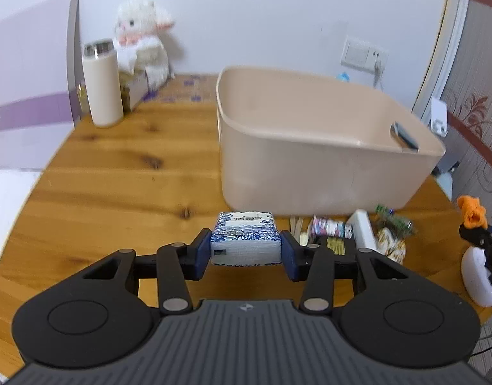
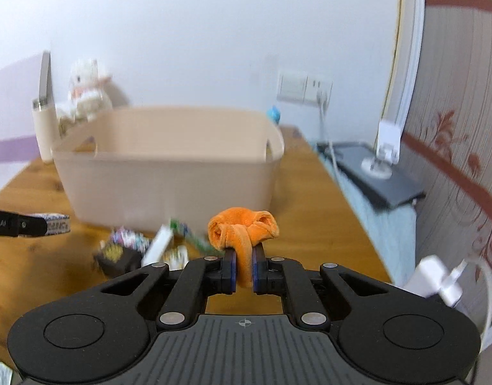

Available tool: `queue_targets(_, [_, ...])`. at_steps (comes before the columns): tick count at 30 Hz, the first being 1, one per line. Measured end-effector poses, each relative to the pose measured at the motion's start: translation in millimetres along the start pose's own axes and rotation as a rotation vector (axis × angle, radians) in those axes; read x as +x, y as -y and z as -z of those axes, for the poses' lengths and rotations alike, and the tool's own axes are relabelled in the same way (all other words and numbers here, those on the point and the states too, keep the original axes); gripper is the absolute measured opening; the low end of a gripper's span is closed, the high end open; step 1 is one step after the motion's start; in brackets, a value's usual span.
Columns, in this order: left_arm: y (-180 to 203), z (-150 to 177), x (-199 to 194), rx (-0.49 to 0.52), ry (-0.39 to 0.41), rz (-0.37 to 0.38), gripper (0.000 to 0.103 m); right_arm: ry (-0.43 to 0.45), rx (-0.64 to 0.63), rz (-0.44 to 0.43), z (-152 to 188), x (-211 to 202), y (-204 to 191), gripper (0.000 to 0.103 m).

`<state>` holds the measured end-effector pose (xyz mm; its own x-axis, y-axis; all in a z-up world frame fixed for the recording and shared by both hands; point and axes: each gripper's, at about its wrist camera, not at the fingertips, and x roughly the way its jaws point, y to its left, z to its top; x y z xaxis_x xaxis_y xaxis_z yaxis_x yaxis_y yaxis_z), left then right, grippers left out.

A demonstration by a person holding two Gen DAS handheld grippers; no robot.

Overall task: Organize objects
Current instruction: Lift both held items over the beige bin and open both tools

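Low in the centre of each view, the left gripper [image 1: 246, 250] clamps a soft tissue pack [image 1: 245, 238] by its sides, and the right gripper [image 2: 244, 268] pinches a limp orange cloth [image 2: 242, 231]; both look light, with the beige bin [image 1: 310, 173] just behind.

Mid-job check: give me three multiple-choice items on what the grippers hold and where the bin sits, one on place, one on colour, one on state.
1. Where is the beige bin relative to the small clutter pile?
A. Behind it
B. In front of it
C. On top of it

2. What colour is the cloth in the right gripper?
A. Green
B. Orange
C. Purple

3. What state is the left gripper in?
A. Wide open, empty
B. Shut on nothing
C. Shut on the blue-and-white tissue pack

Answers: 1 A, the pile lies at the bin's near wall. 2 B, orange fabric bunches above the pads. 3 C, both pads press the pack's sides.
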<state>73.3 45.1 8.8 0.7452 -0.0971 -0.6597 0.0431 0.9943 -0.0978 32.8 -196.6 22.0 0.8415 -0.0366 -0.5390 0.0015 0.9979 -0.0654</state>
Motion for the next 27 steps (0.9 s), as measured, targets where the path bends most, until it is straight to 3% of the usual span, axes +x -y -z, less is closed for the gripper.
queue_targets(10, [0.4,-39.3,-46.6,-0.021,0.162,0.036,0.047,0.135,-0.028,-0.009,-44.2,-9.5,-9.5,0.009])
queue_targets(17, [27.4,-75.2,-40.8,0.021,0.244,0.009,0.047,0.186,-0.052,-0.027,-75.5,2.5,-15.7,0.009])
queue_targets(27, [67.1,-105.9,46.3,0.053,0.136,-0.013,0.047,0.083,-0.048,-0.051,-91.4,62.1,-22.6,0.009])
